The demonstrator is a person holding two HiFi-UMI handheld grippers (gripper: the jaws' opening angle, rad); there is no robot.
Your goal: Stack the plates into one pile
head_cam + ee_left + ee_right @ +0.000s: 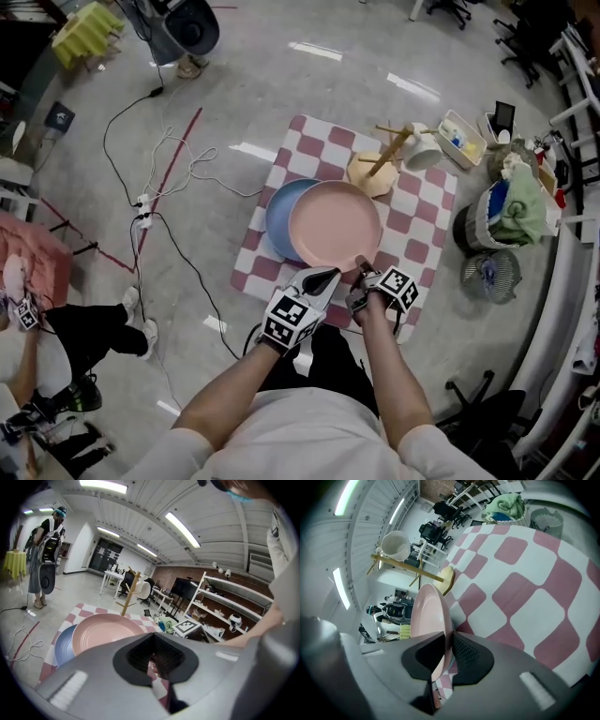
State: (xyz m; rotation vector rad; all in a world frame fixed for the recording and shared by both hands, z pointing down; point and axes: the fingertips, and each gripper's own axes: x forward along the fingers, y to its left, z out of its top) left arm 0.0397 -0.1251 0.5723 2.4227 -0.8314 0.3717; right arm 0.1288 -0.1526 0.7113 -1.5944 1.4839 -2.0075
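A pink plate (pixel 335 225) lies over a blue plate (pixel 278 217) on a pink-and-white checked cloth (pixel 422 225) on the floor; the blue rim shows at the left. My right gripper (pixel 364 272) is shut on the pink plate's near rim. In the right gripper view the pink plate (pixel 433 620) stands edge-on between the jaws of the right gripper (pixel 446 656). My left gripper (pixel 319 279) sits just left of it at the same rim, shut and holding nothing. The left gripper (pixel 154 660) looks over the pink plate (pixel 105 632) and the blue plate (pixel 63 644).
A wooden mug tree (pixel 380 164) with a white mug (pixel 424 150) stands at the cloth's far edge. A white box (pixel 461 139), a basket of green cloth (pixel 511 211) and a wire bin (pixel 489 277) are at the right. Cables (pixel 169 178) run across the floor at left.
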